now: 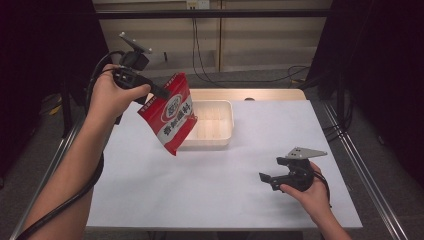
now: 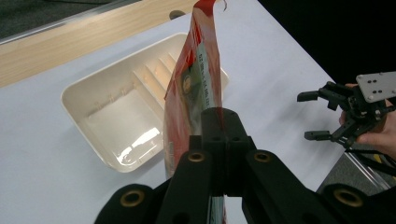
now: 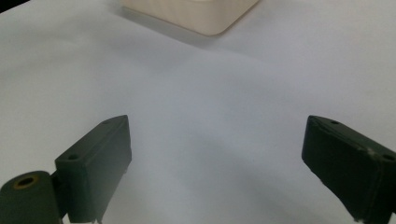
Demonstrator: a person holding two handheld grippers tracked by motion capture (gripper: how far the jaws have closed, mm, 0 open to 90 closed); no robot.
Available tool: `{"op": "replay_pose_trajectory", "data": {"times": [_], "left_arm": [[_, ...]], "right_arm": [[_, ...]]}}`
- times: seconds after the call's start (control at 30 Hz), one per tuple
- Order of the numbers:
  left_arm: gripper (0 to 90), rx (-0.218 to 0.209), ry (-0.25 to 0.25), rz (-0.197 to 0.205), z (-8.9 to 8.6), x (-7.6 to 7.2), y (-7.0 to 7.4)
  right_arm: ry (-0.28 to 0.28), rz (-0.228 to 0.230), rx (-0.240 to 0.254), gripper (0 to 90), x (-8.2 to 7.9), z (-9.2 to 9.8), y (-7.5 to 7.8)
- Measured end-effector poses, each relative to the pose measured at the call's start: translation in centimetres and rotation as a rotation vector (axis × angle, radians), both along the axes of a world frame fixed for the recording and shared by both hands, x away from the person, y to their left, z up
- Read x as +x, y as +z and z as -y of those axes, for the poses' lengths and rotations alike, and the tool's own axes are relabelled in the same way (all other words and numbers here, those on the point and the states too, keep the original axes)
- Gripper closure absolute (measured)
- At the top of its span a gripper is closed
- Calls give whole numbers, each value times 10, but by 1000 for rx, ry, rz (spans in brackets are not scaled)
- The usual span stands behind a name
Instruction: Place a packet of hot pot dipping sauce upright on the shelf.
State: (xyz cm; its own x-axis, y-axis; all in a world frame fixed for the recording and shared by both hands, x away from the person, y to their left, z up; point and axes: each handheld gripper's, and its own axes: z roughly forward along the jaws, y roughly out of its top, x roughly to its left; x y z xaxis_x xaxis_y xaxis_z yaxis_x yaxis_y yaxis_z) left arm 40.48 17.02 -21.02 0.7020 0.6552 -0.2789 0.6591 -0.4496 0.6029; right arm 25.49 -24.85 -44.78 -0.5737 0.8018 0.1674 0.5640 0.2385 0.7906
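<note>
Packet edge-on between left gripper's clamped jaws above tray.

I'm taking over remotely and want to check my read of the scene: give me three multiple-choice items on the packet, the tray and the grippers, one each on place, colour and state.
1. Where is the packet? A flat in the tray; B hanging from the left gripper by the tray; C on the floor.
2. The packet's main colour? A red; B blue; C green.
3. The right gripper is: A shut on the tray; B shut on the packet; C open, holding nothing.

B: the high view shows it lifted beside the white tray.
A: red with white print.
C: the right gripper view shows its jaws apart over bare table.
</note>
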Motion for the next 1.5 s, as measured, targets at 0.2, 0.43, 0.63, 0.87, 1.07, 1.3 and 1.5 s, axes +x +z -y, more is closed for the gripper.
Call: {"op": "replay_pose_trajectory", "data": {"times": [0.2, 0.43, 0.63, 0.87, 1.07, 1.3, 1.5], "left_arm": [[900, 9, 16, 3, 2, 7, 0], [900, 1, 16, 11, 0, 18, -2], [900, 13, 27, 5, 5, 23, -2], [900, 20, 27, 13, 8, 33, -2], [900, 30, 25, 11, 8, 42, -5], [900, 38, 36, 25, 13, 48, -6], [900, 38, 32, 37, 9, 52, -12]], "right_arm": [[-2, 1, 1, 79, 0, 0, 0], [-3, 0, 6, 79, 0, 1, 0], [-1, -1, 6, 79, 0, 1, 0], [-2, -1, 6, 79, 0, 1, -1], [-1, -1, 7, 79, 1, 1, -1], [-1, -4, 7, 79, 1, 1, -1], [-3, -6, 12, 79, 1, 2, -1]]}}
